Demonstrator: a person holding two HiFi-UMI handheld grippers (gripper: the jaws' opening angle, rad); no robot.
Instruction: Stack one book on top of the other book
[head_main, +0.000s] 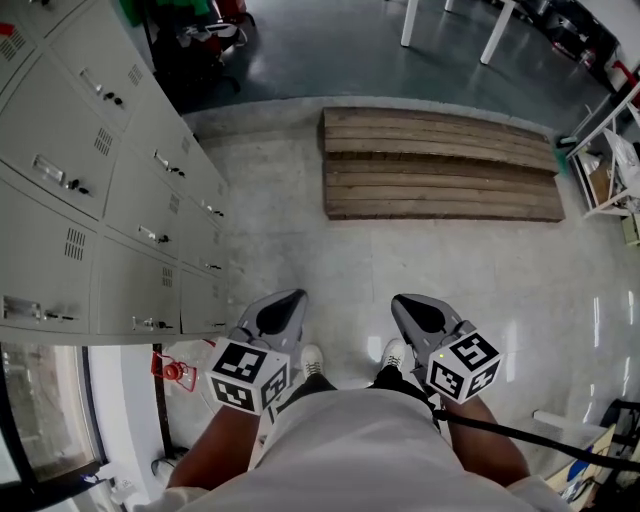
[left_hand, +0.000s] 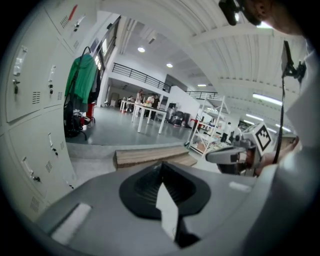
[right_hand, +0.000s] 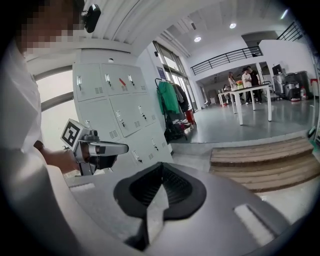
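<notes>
Left tool (head_main: 290, 298) and right tool (head_main: 404, 301) closed, empty; pale floor (head_main: 300, 250); lockers (head_main: 100, 200) left; wooden steps (head_main: 440, 165) ahead

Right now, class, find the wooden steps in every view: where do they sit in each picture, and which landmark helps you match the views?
Head view: the wooden steps lie in the upper middle, slightly right, on the floor ahead.
Left gripper view: the steps sit at the centre, at mid height.
Right gripper view: the steps sit at the right, at mid height.
Shared landmark: the grey lockers, left of the steps in all three views.
</notes>
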